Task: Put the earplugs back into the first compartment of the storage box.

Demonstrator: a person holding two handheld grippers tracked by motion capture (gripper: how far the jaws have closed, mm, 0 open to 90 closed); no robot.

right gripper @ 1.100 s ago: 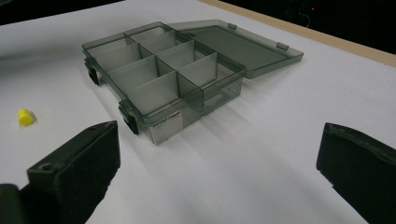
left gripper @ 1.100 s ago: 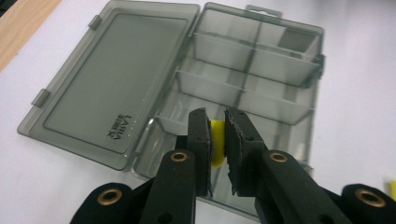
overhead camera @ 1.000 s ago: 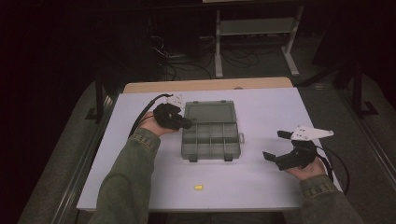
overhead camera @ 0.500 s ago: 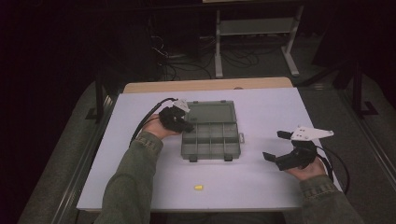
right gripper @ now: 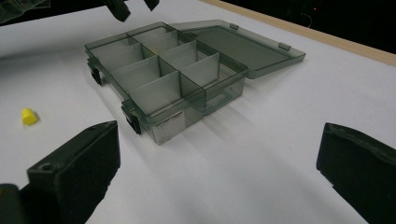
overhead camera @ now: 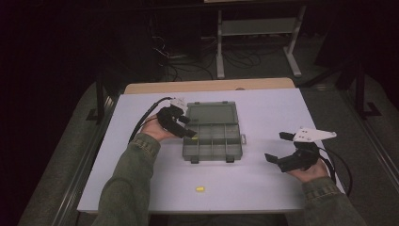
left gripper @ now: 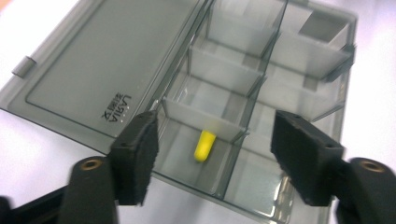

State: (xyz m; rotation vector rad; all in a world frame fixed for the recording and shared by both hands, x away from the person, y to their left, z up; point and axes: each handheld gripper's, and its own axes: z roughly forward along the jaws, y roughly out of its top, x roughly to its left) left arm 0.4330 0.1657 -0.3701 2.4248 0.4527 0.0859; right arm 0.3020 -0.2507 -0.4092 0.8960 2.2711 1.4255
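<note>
A smoky clear compartment box [overhead camera: 233,141] lies open at mid-table, its lid [left gripper: 93,70] folded flat behind it. My left gripper [overhead camera: 188,127] hovers over the box's left end. Its jaws have just been opening and now stand open [left gripper: 219,128]. A small yellow piece [left gripper: 204,145] lies loose in the compartment below them, touching neither pad. A second yellow piece [overhead camera: 200,189] rests on the table in front of the box [right gripper: 168,70], and is also visible at the left of the right gripper view [right gripper: 29,116]. My right gripper [overhead camera: 275,147] rests open and empty [right gripper: 219,140] at the table's right.
The white tabletop [overhead camera: 263,108] has a wooden strip along its far edge. Dark floor, cables and a metal stand [overhead camera: 256,28] lie beyond. The box's other compartments look empty. The left gripper [right gripper: 133,7] shows at the top of the right gripper view.
My left gripper's jaws have gone from shut to open over the box's left end. The right hand has not moved.
</note>
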